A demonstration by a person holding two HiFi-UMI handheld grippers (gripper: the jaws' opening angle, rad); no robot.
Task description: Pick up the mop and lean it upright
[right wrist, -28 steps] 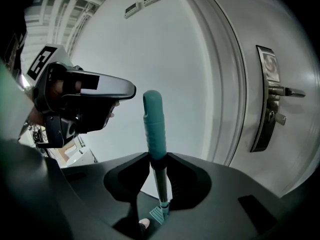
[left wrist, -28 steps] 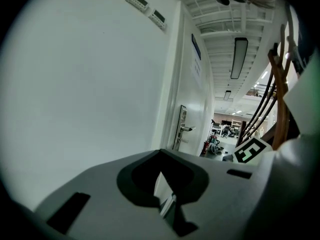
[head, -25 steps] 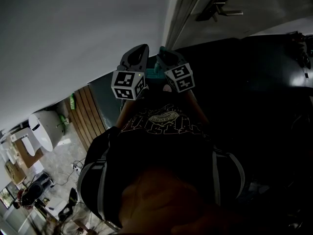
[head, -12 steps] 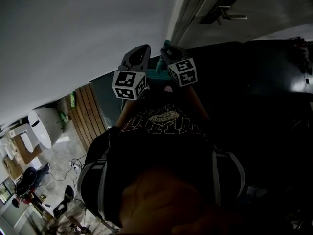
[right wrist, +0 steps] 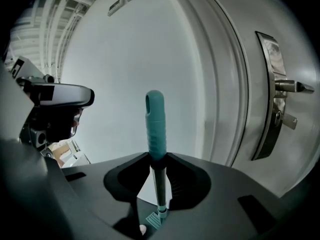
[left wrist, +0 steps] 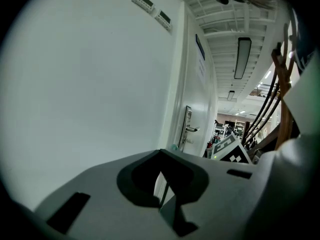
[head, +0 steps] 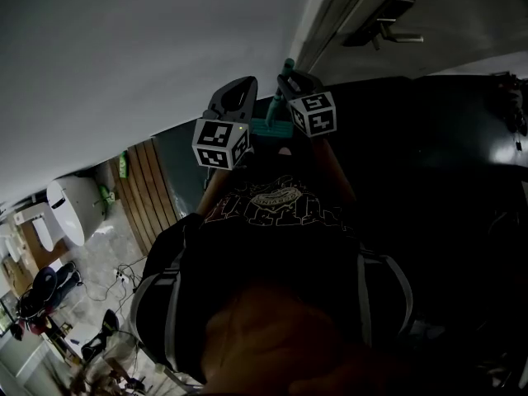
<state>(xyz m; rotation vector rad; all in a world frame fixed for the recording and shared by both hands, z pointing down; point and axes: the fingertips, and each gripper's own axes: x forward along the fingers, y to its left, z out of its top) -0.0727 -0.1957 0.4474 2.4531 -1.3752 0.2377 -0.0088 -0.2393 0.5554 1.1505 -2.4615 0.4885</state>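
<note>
Teal ribbed plastic forms the grip of the slim mop (right wrist: 155, 129), which stands upright at the centre of the right gripper view. The right gripper (right wrist: 159, 186) pinches its thin shaft, and the teal mop head shows low in the frame beneath the jaws. Just right of the grip runs the white moulded door frame (right wrist: 227, 84), then the white door with its metal lever handle (right wrist: 286, 88) at the right edge. Plain white wall (right wrist: 115, 69) spreads open behind and to the left of the mop. The left gripper (left wrist: 166, 204) has its jaws pressed together with nothing between them. In the head view both grippers sit close together at top centre, beside the frame. Brown wooden slats (head: 148, 192) and pale mottled floor (head: 107, 254) lie at lower left.
</note>
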